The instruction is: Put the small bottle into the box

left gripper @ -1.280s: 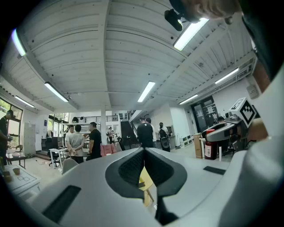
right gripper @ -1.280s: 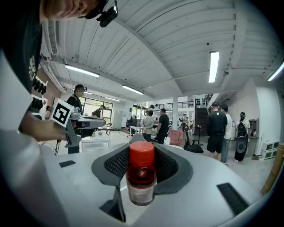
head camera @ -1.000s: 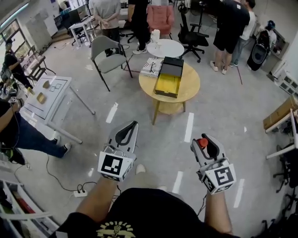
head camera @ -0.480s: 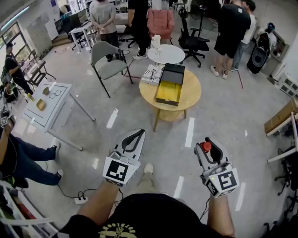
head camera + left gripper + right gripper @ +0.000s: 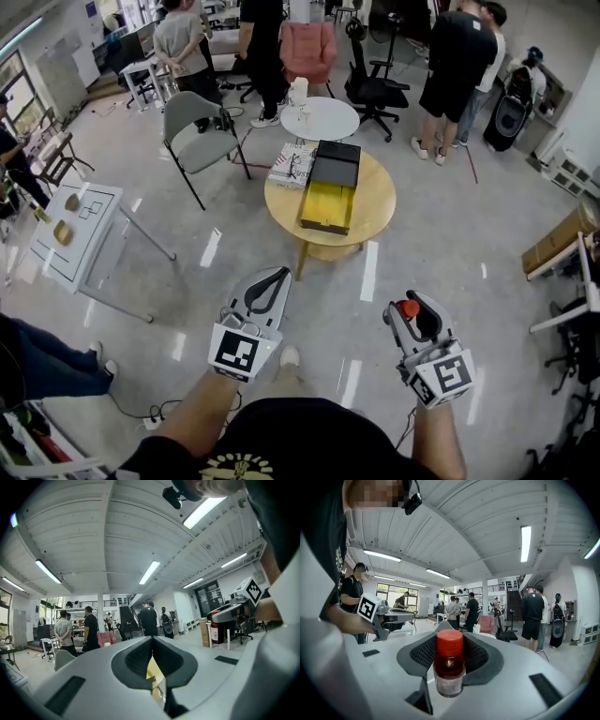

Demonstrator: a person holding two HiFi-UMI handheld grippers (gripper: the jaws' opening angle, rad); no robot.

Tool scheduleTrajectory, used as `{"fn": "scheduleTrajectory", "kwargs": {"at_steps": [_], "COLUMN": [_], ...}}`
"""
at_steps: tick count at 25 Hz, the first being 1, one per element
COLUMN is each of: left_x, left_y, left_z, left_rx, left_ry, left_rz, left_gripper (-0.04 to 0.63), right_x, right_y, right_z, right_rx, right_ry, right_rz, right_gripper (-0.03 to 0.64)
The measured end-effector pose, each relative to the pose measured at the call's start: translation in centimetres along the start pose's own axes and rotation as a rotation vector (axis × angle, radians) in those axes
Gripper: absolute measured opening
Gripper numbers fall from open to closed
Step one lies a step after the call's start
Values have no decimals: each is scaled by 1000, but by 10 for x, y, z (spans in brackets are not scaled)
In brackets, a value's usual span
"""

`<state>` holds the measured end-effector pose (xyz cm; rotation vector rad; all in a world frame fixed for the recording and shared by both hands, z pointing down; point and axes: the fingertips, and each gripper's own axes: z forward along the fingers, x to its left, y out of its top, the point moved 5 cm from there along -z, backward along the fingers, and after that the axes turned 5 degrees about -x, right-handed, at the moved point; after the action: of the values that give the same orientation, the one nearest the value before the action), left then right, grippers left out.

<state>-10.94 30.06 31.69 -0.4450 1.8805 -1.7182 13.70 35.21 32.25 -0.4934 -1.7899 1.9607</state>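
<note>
The small bottle (image 5: 449,667), amber-red with a red cap, stands upright between the pads of my right gripper (image 5: 450,638), which is shut on it. In the head view that gripper (image 5: 412,304) is at lower right, with the bottle's cap (image 5: 408,307) showing. My left gripper (image 5: 277,273) is at lower left, its jaws shut and nothing in them (image 5: 151,642). The box (image 5: 327,205), black with a yellow inside, lies open on a round wooden table (image 5: 375,202) well ahead of both grippers. Both grippers point roughly level toward it.
A book (image 5: 292,164) lies beside the box. Behind stand a small white round table (image 5: 321,118), a grey chair (image 5: 195,128), a pink armchair (image 5: 307,44) and an office chair (image 5: 373,82). Several people stand at the back. A white folding table (image 5: 77,230) is at left.
The wooden table with the box has come nearer and lower in the head view as I walk toward it. Both grippers keep their hold and pose; the bottle stays gripped.
</note>
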Motion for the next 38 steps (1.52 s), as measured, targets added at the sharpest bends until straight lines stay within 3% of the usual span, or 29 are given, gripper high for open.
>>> {"fn": "scheduleTrajectory", "kwargs": {"at_steps": [6, 11, 16, 26, 38], "left_x": [17, 45, 75, 113, 170], "left_y": [-23, -35, -39, -36, -50], "left_z": [39, 61, 80, 115, 136], "left_rx": [52, 71, 53, 0, -1], "left_ry": [-50, -34, -23, -99, -106], "left_rz": [0, 3, -1, -8, -25], "left_gripper": [18, 18, 18, 17, 17], "right_x": [-20, -33, -46, -60, -60], "right_y": [-5, -9, -7, 10, 32], "right_z": [38, 68, 92, 141, 184], "right_rx": [14, 22, 26, 17, 41], "right_ry": [-6, -20, -40, -76, -121], "right_rz": [44, 60, 64, 76, 19], "right_gripper": [161, 162, 161, 161, 161]}}
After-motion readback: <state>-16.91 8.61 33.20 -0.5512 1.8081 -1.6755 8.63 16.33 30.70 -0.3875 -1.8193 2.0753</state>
